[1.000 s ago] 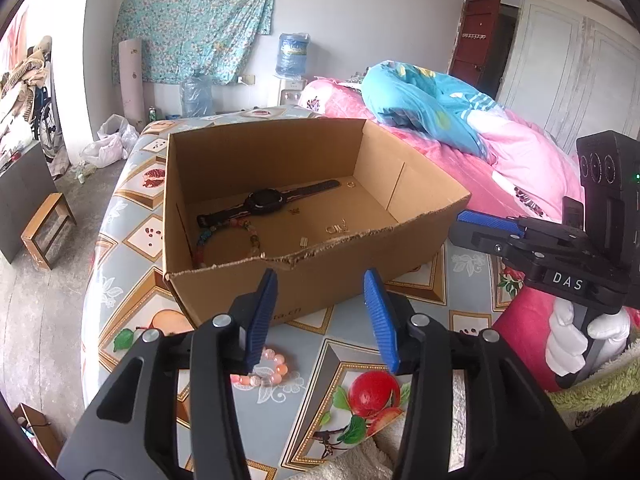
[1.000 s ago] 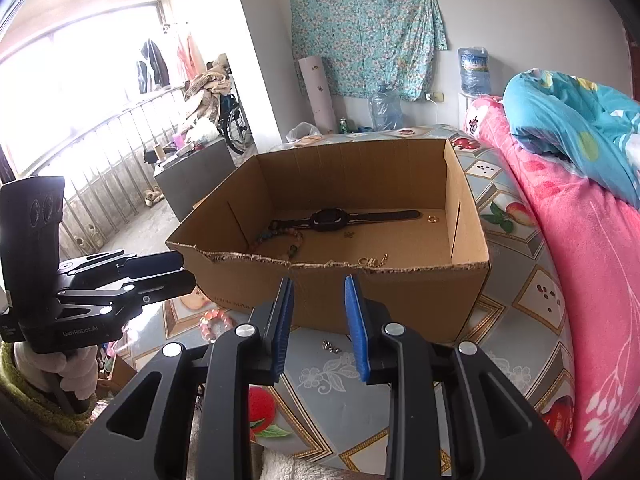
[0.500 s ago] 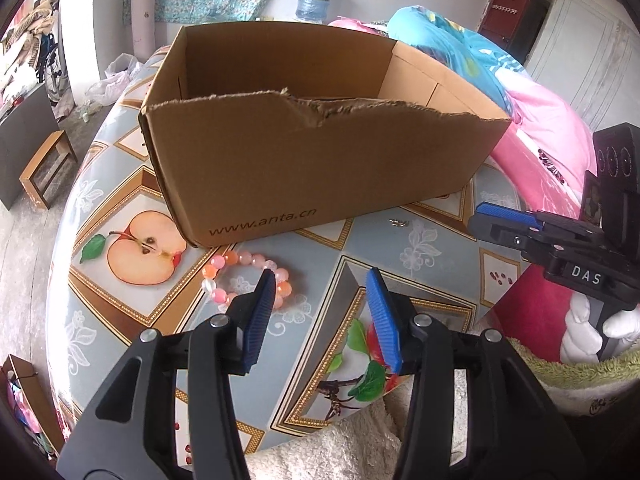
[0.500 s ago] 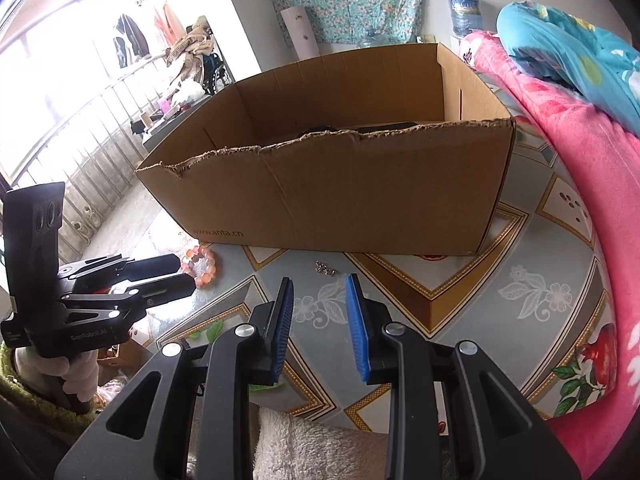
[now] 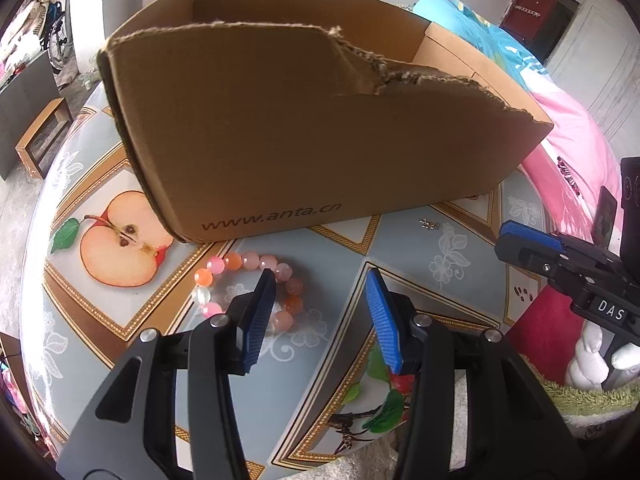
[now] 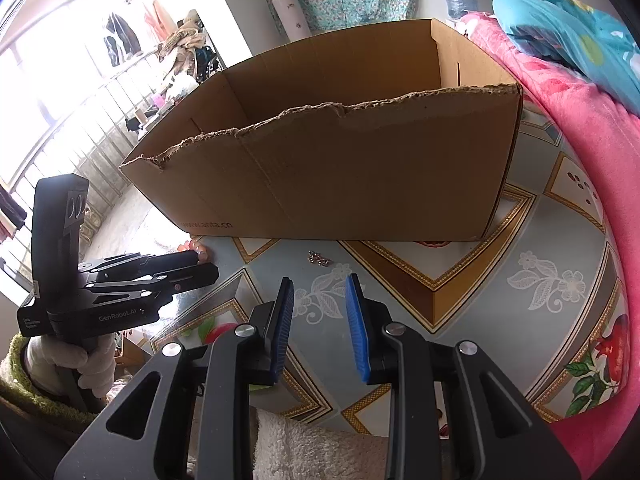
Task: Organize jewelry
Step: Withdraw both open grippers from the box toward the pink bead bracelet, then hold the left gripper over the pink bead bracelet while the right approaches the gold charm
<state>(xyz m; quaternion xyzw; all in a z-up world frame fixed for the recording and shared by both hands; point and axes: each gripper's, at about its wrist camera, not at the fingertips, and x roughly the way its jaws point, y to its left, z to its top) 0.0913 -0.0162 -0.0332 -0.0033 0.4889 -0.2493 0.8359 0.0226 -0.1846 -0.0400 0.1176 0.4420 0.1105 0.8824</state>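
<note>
A bracelet of pink and orange beads (image 5: pixel 248 280) lies on the patterned tablecloth in front of the cardboard box (image 5: pixel 304 128). My left gripper (image 5: pixel 320 292) hovers open just above it; the left finger covers part of the bracelet, nothing sits between the pads. A small silver trinket (image 5: pixel 429 224) lies near the box's front wall, also seen in the right wrist view as a tiny metal cluster (image 6: pixel 319 258). My right gripper (image 6: pixel 319 294) stands open and empty short of it. The box (image 6: pixel 352 168) hides its contents from both views.
The round table (image 6: pixel 532 280) carries a fruit-print cloth. A pink blanket (image 6: pixel 592 152) and a blue pillow (image 6: pixel 568 24) lie to the right. White-gloved hands (image 6: pixel 84 360) hold both grippers. A white towel (image 6: pixel 304 448) lies at the near table edge.
Both grippers have sunk toward the table and tilted further down. The box's inside with the watch and bracelet has dropped out of sight behind its front wall. Jaw widths are unchanged.
</note>
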